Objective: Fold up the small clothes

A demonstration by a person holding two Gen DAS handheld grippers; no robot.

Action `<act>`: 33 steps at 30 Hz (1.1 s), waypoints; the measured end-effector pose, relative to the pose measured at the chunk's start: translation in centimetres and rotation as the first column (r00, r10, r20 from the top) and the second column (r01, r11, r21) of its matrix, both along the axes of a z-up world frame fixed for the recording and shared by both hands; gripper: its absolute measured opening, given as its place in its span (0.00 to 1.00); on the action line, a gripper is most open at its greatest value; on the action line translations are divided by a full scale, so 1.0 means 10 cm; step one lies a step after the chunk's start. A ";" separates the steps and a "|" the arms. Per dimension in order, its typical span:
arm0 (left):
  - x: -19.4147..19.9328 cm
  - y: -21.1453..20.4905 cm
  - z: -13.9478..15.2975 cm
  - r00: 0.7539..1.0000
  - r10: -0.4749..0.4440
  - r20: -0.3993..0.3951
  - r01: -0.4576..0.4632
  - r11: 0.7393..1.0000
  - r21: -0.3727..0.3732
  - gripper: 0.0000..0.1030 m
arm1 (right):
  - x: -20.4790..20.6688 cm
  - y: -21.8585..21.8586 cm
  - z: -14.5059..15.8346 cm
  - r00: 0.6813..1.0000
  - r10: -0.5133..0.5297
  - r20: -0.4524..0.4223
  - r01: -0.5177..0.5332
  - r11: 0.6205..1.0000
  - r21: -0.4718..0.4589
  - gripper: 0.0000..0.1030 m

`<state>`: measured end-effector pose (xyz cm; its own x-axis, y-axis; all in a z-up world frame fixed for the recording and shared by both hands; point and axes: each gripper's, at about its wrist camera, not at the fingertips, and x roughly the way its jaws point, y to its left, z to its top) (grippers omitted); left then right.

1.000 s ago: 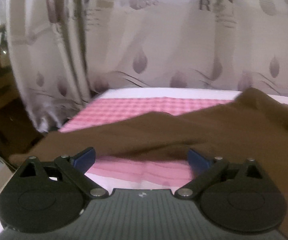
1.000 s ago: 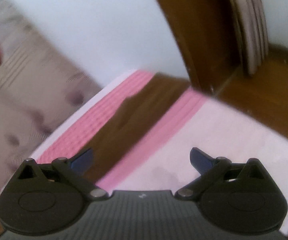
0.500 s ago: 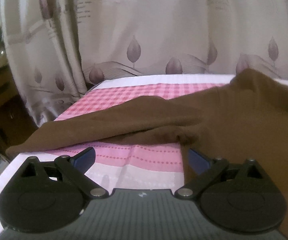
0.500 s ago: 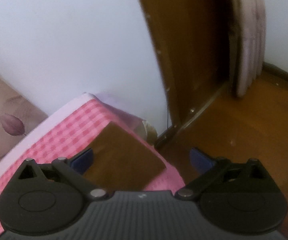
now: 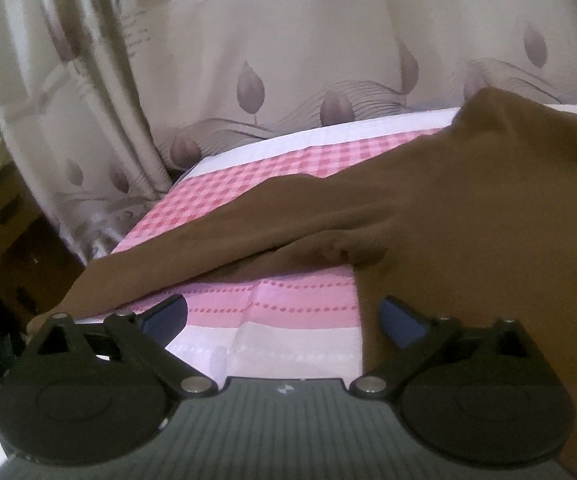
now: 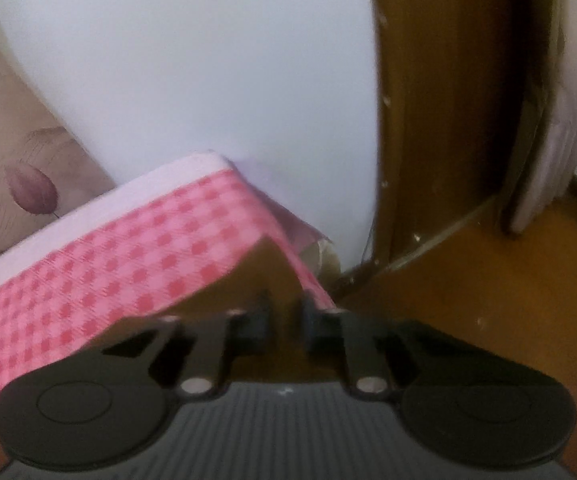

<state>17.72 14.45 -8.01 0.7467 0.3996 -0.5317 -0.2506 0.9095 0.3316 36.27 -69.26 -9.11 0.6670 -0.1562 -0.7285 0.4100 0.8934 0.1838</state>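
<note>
A brown garment (image 5: 428, 216) lies spread over a pink checked cloth (image 5: 248, 184) on a table. One long part of it runs left to the table's edge. My left gripper (image 5: 284, 316) is open and empty, low over the striped near part of the cloth, just in front of the garment's fold. In the right wrist view my right gripper (image 6: 282, 316) has its fingers nearly closed on a corner of the brown garment (image 6: 264, 276) at the table's far right corner.
A leaf-patterned curtain (image 5: 288, 60) hangs behind the table. Dark furniture (image 5: 4, 240) stands to the left of it. In the right wrist view a white wall (image 6: 188, 68), a brown door frame (image 6: 448, 100) and a brown floor (image 6: 508, 300) lie beyond the table corner.
My right gripper has moved to the garment's corner at the table's edge and its fingers have closed from wide open. My left gripper stays open and has moved slightly nearer the garment.
</note>
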 end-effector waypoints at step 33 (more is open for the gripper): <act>-0.08 -0.02 0.02 0.999 -0.007 0.039 0.006 1.000 0.010 1.00 | -0.13 2.58 0.54 0.726 0.666 0.173 -0.686 0.717 0.125 0.06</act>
<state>16.94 14.24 -7.85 0.7694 0.3996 -0.4983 -0.2576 0.9080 0.3304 35.01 -43.44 -3.67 0.6212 0.4841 -0.6162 -0.3229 0.8746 0.3617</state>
